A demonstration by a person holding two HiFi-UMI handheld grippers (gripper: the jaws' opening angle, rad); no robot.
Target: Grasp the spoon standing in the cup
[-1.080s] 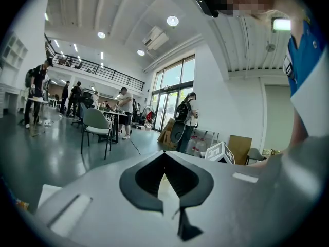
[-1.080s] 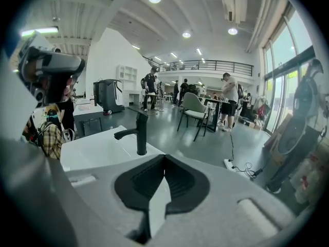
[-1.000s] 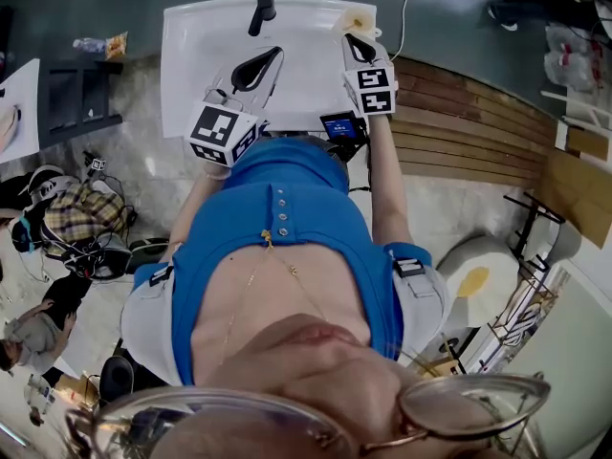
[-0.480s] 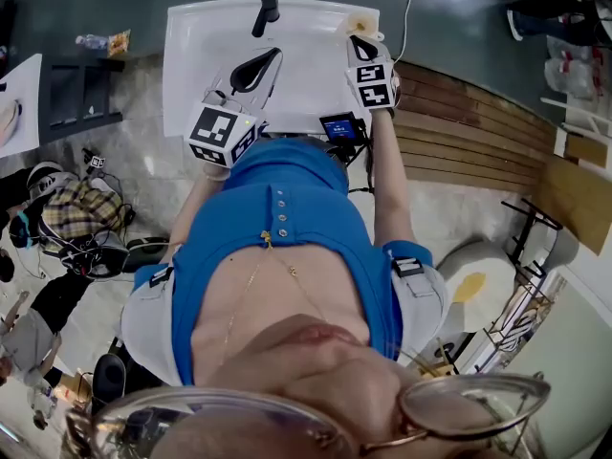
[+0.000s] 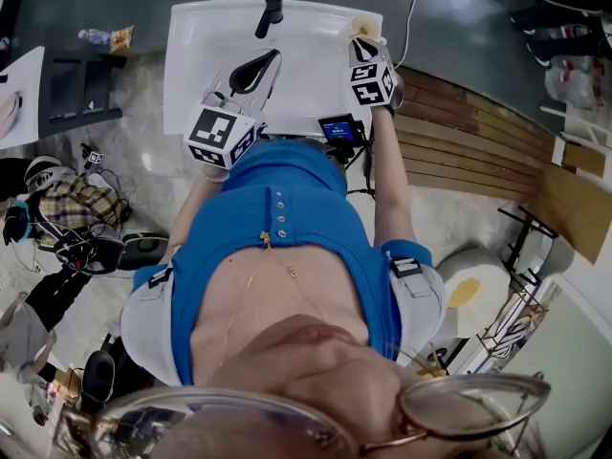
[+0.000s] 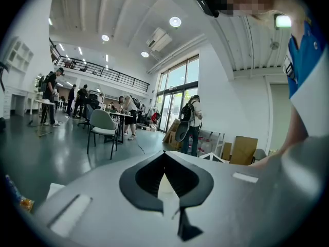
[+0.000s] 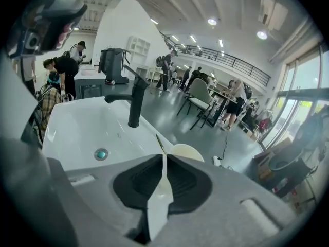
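**Right gripper on the spoon at the basin's far corner; left gripper idle**

The head view looks down over the person's blue shirt (image 5: 287,228) to a white sink basin (image 5: 196,51), with wooden planks (image 5: 459,132) to its right. Only this view shows both grippers together. The left gripper (image 5: 272,55) is held over the near middle of the basin. The right gripper (image 5: 364,46) reaches to the far right corner, where a cream cup (image 5: 360,23) stands on the rim. The black faucet (image 5: 273,8) rises at the far edge, between the two grippers. The spoon cannot be made out from here.

The right gripper view adds the detail. The basin's drain (image 7: 101,154) lies to the left, the faucet stands behind it, and the cup's rim shows just past the jaw tips. The spoon (image 7: 160,144) stands in the cup as a thin, slightly tilted handle. Its upper end meets the jaw tips, which are drawn almost together on it, leaving only a narrow pale slit.

The left gripper view points away from the basin and shows neither cup nor spoon. It looks across a hall with standing people and a grey chair (image 6: 103,123). Its jaws meet at the tips, with nothing between them.
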